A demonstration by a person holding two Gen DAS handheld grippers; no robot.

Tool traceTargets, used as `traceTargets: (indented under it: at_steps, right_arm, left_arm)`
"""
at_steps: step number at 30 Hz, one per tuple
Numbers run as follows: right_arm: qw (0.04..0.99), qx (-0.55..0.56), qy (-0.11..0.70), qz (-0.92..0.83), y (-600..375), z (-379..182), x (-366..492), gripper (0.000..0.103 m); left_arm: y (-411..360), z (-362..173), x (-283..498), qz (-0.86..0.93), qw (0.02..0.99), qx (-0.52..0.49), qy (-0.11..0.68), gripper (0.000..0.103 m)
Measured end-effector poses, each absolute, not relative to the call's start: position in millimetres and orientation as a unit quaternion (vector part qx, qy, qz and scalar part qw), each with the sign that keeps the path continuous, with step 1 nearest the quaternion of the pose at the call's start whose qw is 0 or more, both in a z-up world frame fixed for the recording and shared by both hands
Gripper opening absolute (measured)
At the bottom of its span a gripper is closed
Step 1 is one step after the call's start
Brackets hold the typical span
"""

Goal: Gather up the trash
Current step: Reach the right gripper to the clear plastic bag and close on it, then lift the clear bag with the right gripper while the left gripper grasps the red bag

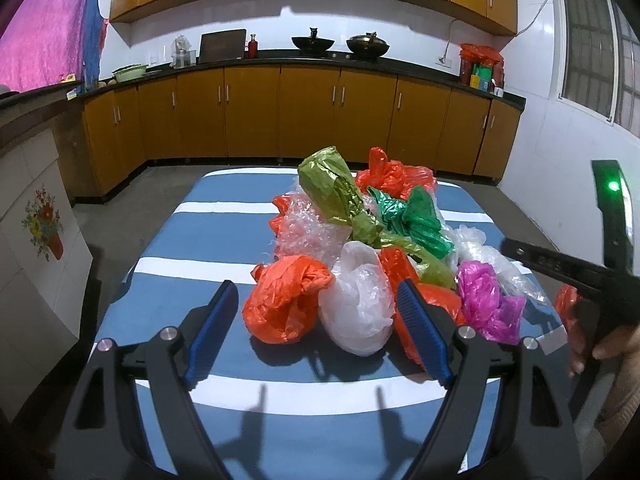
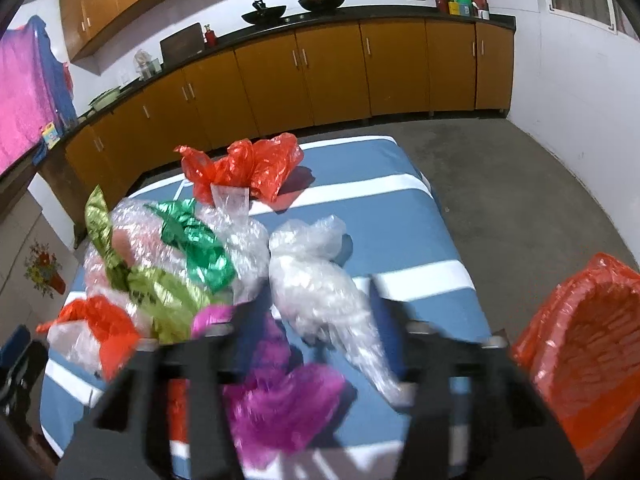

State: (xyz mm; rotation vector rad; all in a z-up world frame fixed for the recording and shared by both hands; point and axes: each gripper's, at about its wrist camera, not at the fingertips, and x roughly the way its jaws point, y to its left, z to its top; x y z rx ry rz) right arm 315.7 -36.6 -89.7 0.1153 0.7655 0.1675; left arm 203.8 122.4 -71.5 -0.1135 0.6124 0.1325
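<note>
The table (image 1: pixel 168 264) holds nearly the whole heap of bags (image 1: pixel 360 240); nothing seems to be collected yet, so almost all the work is left. The red-lined basket (image 2: pixel 584 344) waits at my right, at the table's edge. My left gripper (image 1: pixel 316 320) gapes wide and empty before the orange bag (image 1: pixel 286 302) and white bag (image 1: pixel 358 304). My right gripper (image 2: pixel 312 344) is blurred over the pink bag (image 2: pixel 280 400); spread apart, though whether it grips anything I cannot tell.

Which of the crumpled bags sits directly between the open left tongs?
The white bag. It lies in the gap of the left tongs, with the orange bag beside it to the left; the magenta bag is outside.
</note>
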Motion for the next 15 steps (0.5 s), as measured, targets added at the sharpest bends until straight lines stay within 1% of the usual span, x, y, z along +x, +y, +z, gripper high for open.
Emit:
traceTargets:
  at_steps: [7,15]
  right_arm:
    - [0.911,0.011,0.406,0.078,-19,-118,344,0.058]
    - [0.894,0.045,0.435,0.097,-30,-127,353,0.058]
  left_arm:
    - [126,-73,207,0.067,0.949,-0.058,0.302,0.080]
    - [126,-77,213,0.063,0.946,-0.063,0.311,0.080]
